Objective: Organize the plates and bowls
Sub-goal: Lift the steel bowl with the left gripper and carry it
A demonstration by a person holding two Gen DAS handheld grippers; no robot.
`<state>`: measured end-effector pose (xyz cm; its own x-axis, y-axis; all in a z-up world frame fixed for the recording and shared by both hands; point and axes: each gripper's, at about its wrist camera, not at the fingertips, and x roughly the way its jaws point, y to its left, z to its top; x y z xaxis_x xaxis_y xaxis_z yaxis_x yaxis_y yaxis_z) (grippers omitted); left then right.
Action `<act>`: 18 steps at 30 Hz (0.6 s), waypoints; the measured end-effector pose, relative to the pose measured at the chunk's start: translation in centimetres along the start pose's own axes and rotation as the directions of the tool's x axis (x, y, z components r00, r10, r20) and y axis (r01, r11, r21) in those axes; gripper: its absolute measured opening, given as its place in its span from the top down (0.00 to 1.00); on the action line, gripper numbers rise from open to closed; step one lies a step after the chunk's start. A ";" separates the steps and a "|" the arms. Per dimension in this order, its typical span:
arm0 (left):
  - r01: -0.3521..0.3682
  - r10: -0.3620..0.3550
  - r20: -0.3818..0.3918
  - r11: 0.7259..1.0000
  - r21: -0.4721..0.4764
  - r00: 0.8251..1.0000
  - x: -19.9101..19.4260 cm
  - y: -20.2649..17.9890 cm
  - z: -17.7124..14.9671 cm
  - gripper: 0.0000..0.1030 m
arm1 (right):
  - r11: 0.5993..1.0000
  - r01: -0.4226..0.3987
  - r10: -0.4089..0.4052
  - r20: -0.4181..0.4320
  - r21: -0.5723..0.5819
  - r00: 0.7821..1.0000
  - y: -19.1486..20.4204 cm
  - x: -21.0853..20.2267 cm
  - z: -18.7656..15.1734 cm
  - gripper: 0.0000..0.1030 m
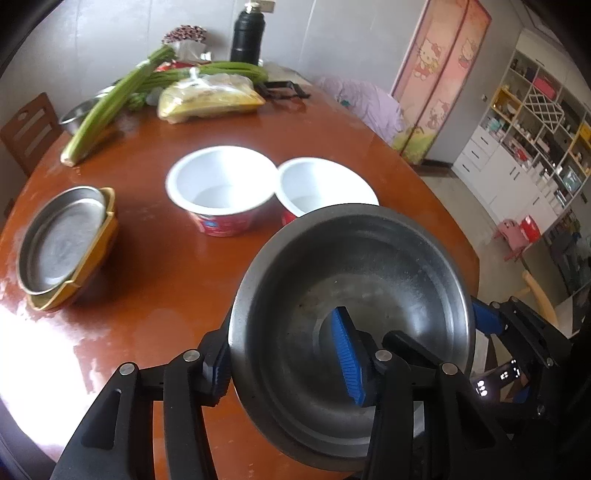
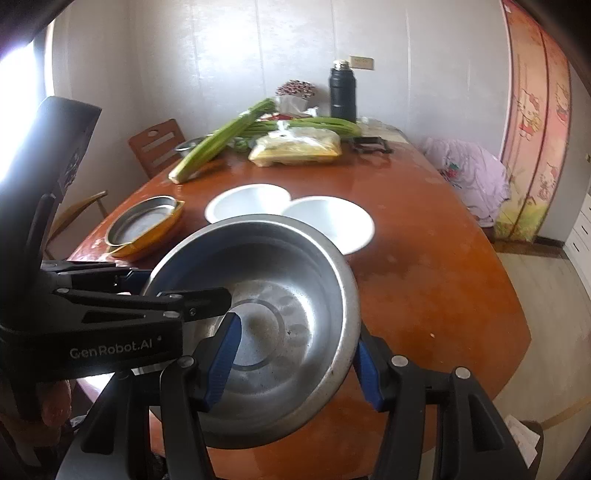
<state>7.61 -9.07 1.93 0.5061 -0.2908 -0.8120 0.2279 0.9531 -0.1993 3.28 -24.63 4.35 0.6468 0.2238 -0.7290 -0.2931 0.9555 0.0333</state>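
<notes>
A: Report the steel bowl [image 1: 354,317].

B: It is off the desk [image 1: 166,266], tilted, carried between both tools. The left tool [image 1: 284,365] is clenched on the bowl's left wall, one blue pad [image 1: 347,358] inside and the other outside the rim. The right tool [image 2: 295,365] grasps the opposite wall the same way, one pad inside, one outside.

A: Seen from both sides?

B: Yes. In the right wrist view the left tool [image 2: 177,291] reaches in from the left; in the left wrist view the right tool [image 1: 491,317] shows at the bowl's far edge.

A: Other dishes?

B: Two white paper bowls [image 1: 221,184] with red sides stand touching, mid-desk, just beyond the held bowl. Left of them, a steel plate [image 1: 62,236] sits nested in a yellow dish [image 1: 99,254], apart from the paper bowls.

A: The far end?

B: Celery stalks [image 1: 107,107], a bagged yellow item [image 1: 210,98], a black flask [image 1: 248,35] and a small steel bowl [image 1: 75,114], well apart from the held bowl.
</notes>
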 end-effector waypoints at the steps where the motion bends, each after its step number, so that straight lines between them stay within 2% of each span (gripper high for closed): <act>1: -0.002 0.002 0.006 1.000 -0.004 1.000 -0.3 0.3 -0.1 0.52 | 1.000 -0.007 0.007 0.000 -0.004 1.000 0.4 -0.1 0.0 0.44; 9: -0.037 0.037 0.004 0.999 -0.031 0.999 -1.0 2.8 -1.4 0.51 | 0.999 -0.045 0.044 -0.016 -0.030 0.999 2.8 0.4 0.3 0.43; 18: -0.047 0.046 -0.024 0.997 -0.063 0.999 0.4 4.4 -1.8 0.51 | 0.997 -0.056 0.054 -0.053 -0.053 0.997 4.3 1.9 -0.1 0.43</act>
<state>7.31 -4.86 -0.28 0.4954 -0.2446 -0.8335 0.1505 0.9692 -0.1950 3.16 -20.12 3.00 0.5918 0.2641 -0.7616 -0.3660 0.9298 0.0381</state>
